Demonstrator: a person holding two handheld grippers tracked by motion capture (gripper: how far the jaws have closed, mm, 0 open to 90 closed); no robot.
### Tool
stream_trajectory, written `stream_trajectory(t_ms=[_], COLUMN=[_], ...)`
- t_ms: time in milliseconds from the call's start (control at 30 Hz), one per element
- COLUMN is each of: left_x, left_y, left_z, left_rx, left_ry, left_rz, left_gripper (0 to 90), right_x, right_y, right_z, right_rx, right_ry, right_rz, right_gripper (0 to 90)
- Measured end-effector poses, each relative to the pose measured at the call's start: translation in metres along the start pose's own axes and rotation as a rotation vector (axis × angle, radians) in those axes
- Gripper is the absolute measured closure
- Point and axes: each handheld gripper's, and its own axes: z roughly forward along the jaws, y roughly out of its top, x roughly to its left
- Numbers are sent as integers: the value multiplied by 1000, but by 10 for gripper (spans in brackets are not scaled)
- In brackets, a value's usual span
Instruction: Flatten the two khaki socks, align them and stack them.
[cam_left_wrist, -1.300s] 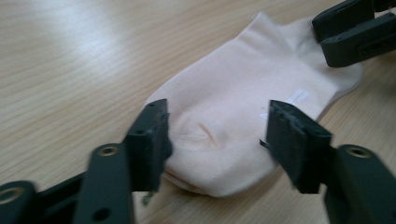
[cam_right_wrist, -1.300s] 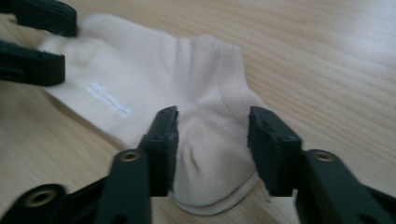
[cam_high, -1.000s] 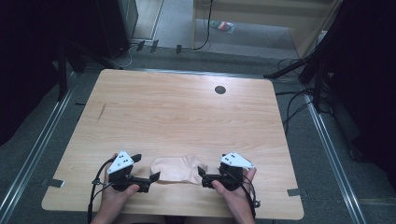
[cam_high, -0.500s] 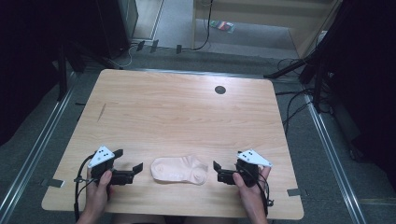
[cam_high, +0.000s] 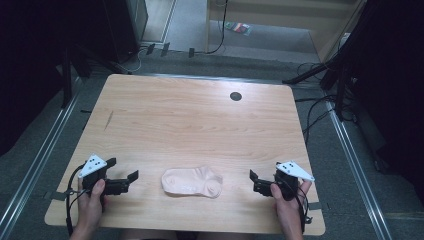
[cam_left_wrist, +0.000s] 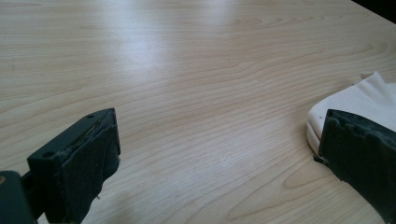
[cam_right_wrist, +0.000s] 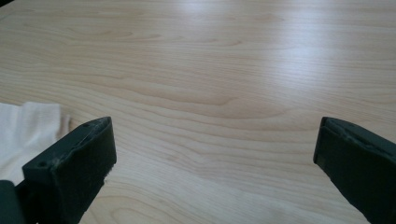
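A pale pink ankle sock (cam_high: 192, 181) lies flat on the wooden table (cam_high: 200, 125), near its front edge. My left gripper (cam_high: 131, 179) rests left of the sock with a gap between them, jaws open and empty. My right gripper (cam_high: 254, 181) rests to the sock's right, also apart from it, open and empty. In the left gripper view the sock (cam_left_wrist: 359, 98) shows past the right jaw, and the left gripper (cam_left_wrist: 219, 126) stands wide open over bare wood. In the right gripper view the sock (cam_right_wrist: 28, 126) peeks out beside the left jaw of the open right gripper (cam_right_wrist: 212, 130).
A small black round grommet (cam_high: 235, 96) sits in the table top near the far edge. Cables (cam_high: 315, 117) and dark stands lie on the floor around the table. Metal rails (cam_high: 35, 165) run along both sides.
Both grippers, which were at the sock's two ends a second ago, have drawn outward to left and right. The sock now lies free between them.
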Motion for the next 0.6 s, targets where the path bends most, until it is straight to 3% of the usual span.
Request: stream_trajectory(t_ms=[200, 600], left_x=[13, 47], left_y=[-5, -17], left_z=[-7, -36], left_rx=[21, 25], left_ry=[26, 86], left_rz=[17, -10], left_gripper=[0, 0], right_x=[-18, -40], right_y=[-7, -23], right_z=[-4, -13], right_rx=[17, 67], right_ry=[-30, -70], right_rz=[7, 11], right_gripper=[0, 0])
